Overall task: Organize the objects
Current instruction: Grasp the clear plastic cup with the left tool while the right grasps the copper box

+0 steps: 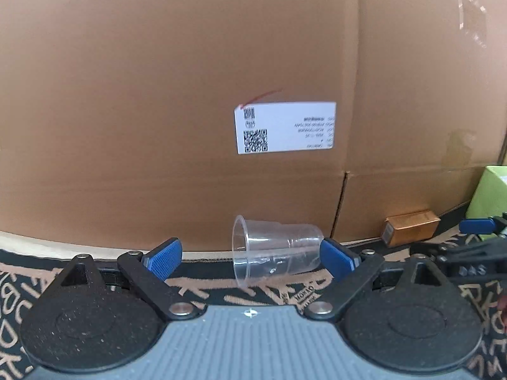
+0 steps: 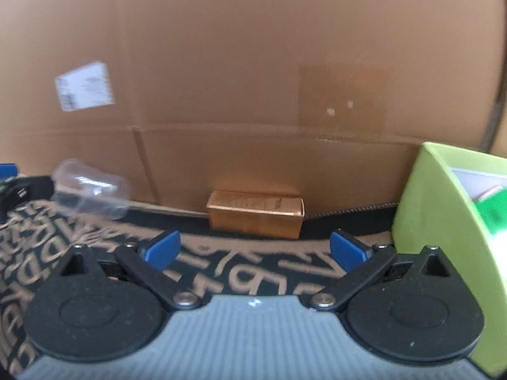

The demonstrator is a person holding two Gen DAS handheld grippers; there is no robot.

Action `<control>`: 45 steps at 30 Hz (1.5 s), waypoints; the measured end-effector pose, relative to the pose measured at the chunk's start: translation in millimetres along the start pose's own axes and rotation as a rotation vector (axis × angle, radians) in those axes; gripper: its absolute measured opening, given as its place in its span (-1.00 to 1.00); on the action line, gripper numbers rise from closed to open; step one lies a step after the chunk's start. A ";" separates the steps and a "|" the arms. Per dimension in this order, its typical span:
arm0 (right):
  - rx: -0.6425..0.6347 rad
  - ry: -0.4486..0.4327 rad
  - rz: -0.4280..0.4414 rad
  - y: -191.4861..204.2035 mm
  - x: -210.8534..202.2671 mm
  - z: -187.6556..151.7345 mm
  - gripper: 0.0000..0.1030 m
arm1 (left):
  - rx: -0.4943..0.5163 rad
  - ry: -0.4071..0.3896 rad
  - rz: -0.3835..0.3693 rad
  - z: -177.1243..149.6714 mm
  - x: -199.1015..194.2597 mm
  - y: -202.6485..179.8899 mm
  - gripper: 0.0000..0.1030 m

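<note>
Both grippers spread wide over the patterned mat point(image 1: 202, 288), nothing held.

My left gripper point(image 1: 250, 258) stands apart around a clear plastic cup point(image 1: 272, 250) lying on its side, mouth to the left, its base close by the right blue pad point(image 1: 336, 258); whether they touch I cannot tell. My right gripper point(image 2: 253, 250) faces a small gold box point(image 2: 255, 213) against the cardboard wall point(image 2: 240, 63), a green bin point(image 2: 443, 237) just right of it.
</note>
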State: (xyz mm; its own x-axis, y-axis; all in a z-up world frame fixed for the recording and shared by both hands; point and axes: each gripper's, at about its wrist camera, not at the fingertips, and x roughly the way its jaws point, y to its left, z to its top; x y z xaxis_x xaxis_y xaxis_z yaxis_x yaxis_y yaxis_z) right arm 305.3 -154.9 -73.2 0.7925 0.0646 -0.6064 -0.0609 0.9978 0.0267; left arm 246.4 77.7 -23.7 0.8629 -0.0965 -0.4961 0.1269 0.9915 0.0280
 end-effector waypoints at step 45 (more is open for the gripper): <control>-0.367 -0.045 0.318 -73.7 -216.5 -165.5 0.84 | 0.059 0.094 -0.354 -110.7 -133.2 -116.6 0.20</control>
State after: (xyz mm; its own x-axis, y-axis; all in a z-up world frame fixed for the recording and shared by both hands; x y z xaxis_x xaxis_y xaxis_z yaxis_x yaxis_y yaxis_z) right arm 37.8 -245.0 -75.4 0.7249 0.3741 -0.5783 -0.5080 0.8575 -0.0820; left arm 62.4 -15.4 -57.0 0.7124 -0.4212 -0.5613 0.4395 0.8914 -0.1111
